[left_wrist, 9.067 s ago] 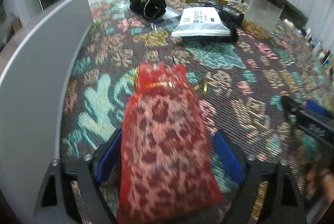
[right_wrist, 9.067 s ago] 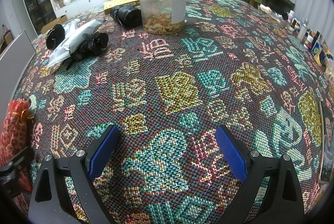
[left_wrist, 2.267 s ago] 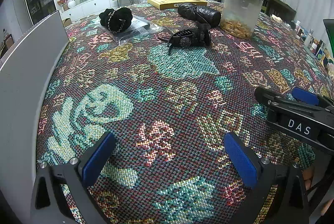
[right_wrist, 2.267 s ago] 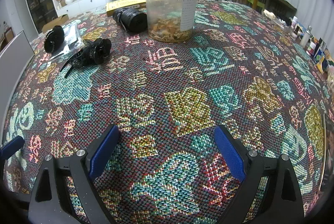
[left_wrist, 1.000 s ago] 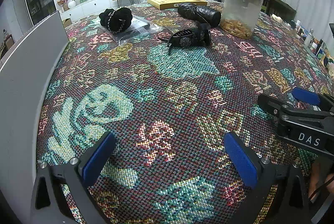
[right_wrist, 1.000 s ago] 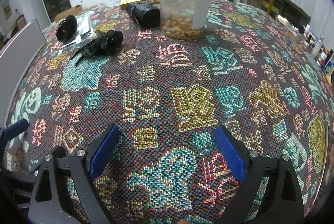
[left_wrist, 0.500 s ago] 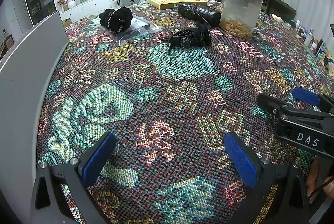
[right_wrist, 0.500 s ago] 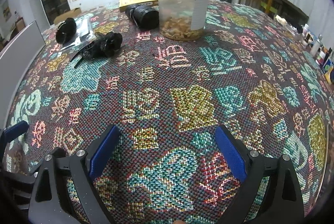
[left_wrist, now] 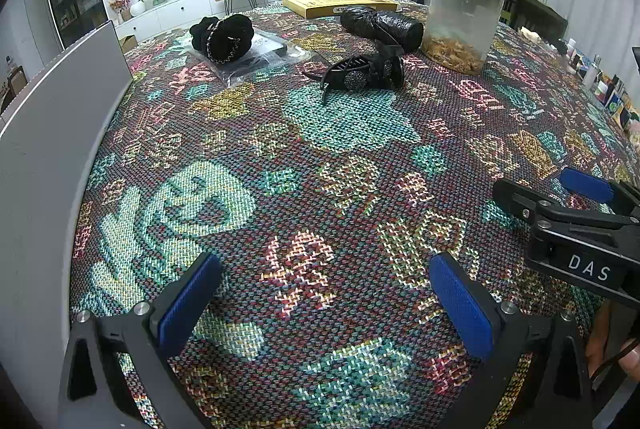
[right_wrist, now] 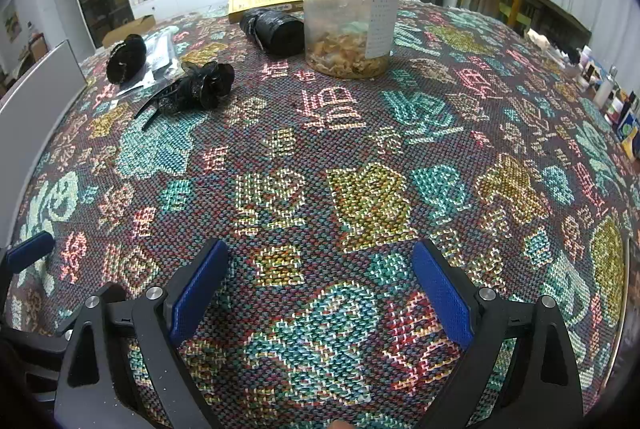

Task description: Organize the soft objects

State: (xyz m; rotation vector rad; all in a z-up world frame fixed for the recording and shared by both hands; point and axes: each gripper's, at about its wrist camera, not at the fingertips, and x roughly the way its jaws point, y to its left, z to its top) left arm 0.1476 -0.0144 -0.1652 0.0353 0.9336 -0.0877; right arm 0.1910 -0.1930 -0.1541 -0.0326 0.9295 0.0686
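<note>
Nearest: left gripper (left_wrist: pixel 324 293) low over the bench, blue-padded jaws spread wide with nothing between them. Just to its right, the right gripper (right_wrist: pixel 320 285), jaws equally wide and empty, likewise low above the bench's multicoloured woven cloth (right_wrist: pixel 368 197). Probably paused side by side at the near edge, free for a next reach.

Farther out, well apart from both: black frilled fabric hair accessory with sparkly round ornaments (left_wrist: pixel 362 73), lying flat, soft and floppy-looking. Behind it to the left, a black ruffled fabric bundle with pale stitched trim (left_wrist: pixel 222 35), resting on a clear plastic bag (left_wrist: pixel 260 55), perhaps its packaging. Beyond, a rolled black glossy plastic bundle (left_wrist: pixel 382 23), beside a clear round jar with black lid (left_wrist: pixel 464 17), dry flakes at its bottom. Farthest, a flat yellow cardboard box (left_wrist: pixel 340 3).
</note>
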